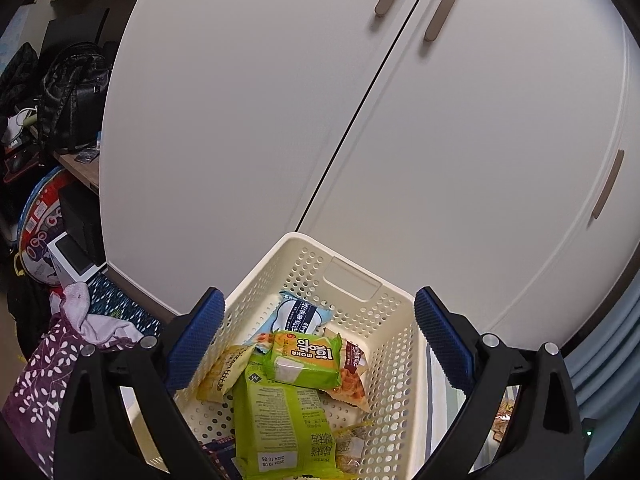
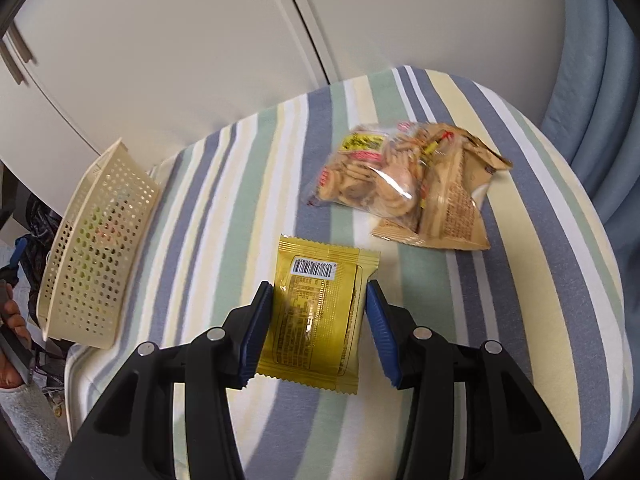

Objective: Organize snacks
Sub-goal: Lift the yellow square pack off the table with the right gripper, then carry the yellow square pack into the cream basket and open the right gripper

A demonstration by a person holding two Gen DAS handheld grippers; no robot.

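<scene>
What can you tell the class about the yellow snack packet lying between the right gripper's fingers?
The yellow snack packet is a flat, shiny foil-like pouch with crimped, serrated ends. Its back faces up, showing a white barcode label and dense printed text. It lies flat on the striped cloth, between the blue-padded fingers of the right gripper. The left pad meets its edge; the right pad stands just clear, so the grip is not closed.
</scene>
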